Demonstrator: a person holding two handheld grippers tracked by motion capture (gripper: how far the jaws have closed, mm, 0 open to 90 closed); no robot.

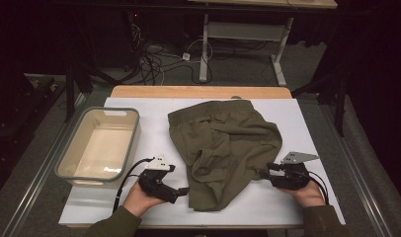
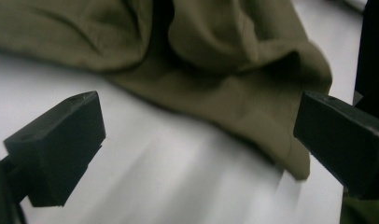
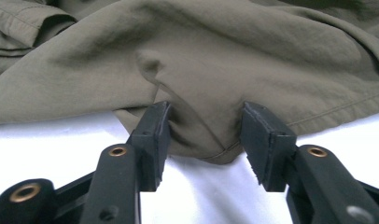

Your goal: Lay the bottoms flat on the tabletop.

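Early days on this one, I'd say. Nearest the camera, at the bottom of the high view, both hands sit at the front edge of the table [image 1: 90, 207], one on each side of the olive shorts [image 1: 223, 148].

The right gripper [image 1: 264, 173] (lower right of centre in that view) has its jaws around a hem corner of the shorts. In the right gripper view the fabric bunches up between the two pads [image 3: 155, 135] and seems to touch both, but there's a fair gap between them, so I can't tell whether it's a proper pinch or just a loose cage.

The left gripper [image 1: 184, 190], lower left of centre, is spread wide with nothing in it. The left gripper view has the shorts' edge lying past the jaws, just beyond reach, bare table between.

The shorts themselves are a crumpled heap in the middle of the frame, waistband toward the far edge. Further left, the beige bin [image 1: 75, 170] is apart from them with nothing inside.

So my guess: grabbing has barely begun, and any straightening, folding or binning is all left to do.
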